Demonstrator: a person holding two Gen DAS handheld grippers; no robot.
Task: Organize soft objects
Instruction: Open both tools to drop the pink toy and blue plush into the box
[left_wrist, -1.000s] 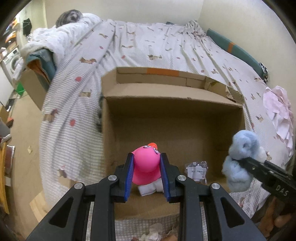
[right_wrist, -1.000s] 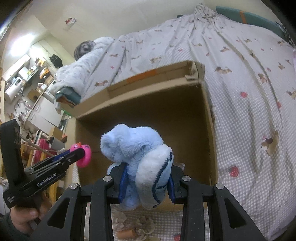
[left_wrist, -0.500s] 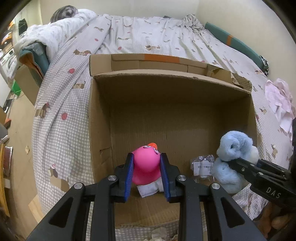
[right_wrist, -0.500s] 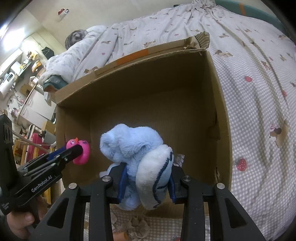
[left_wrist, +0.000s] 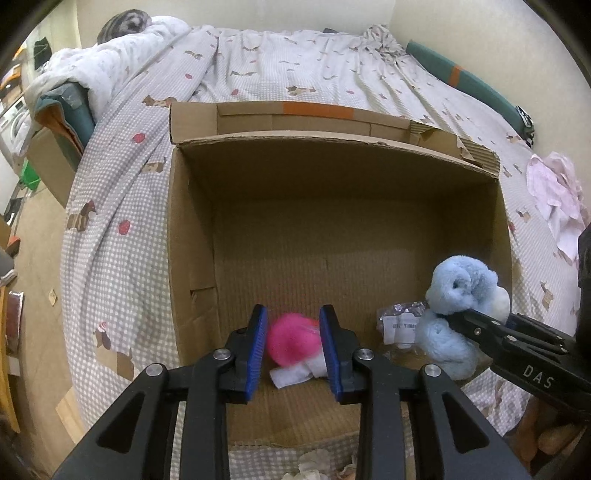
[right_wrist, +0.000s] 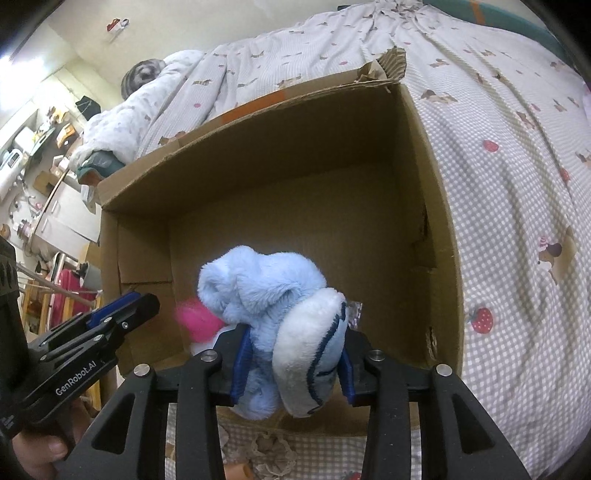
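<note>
An open cardboard box (left_wrist: 332, 142) stands on the bed. My left gripper (left_wrist: 292, 310) reaches into its near left part with its jaws opening. The pink toy (left_wrist: 291, 339) is blurred between the blue pads, low, with a gap at the left pad; its white bottom end (left_wrist: 291, 374) touches the box floor. My right gripper (right_wrist: 293, 332) is in the box's (right_wrist: 295, 166) near right part, jaws opening, pads still pressing on the blue-and-white plush toy (right_wrist: 266, 288). The left wrist view shows that plush (left_wrist: 458, 288) at the right gripper's (left_wrist: 454, 317) tip. The right wrist view shows the left gripper (right_wrist: 144, 302) beside the pink toy (right_wrist: 195, 319).
A clear plastic packet (left_wrist: 399, 325) lies on the box floor between the two toys. A pink cloth (left_wrist: 554, 199) lies on the patterned bedsheet (left_wrist: 295, 74) right of the box. Crumpled bits (left_wrist: 314, 465) lie before the box's near wall. A hand (right_wrist: 37, 454) holds the left gripper.
Both grippers have sunk into the box. The left jaws have widened and the pink toy has slipped down between them. The blue plush stays in the right gripper.
</note>
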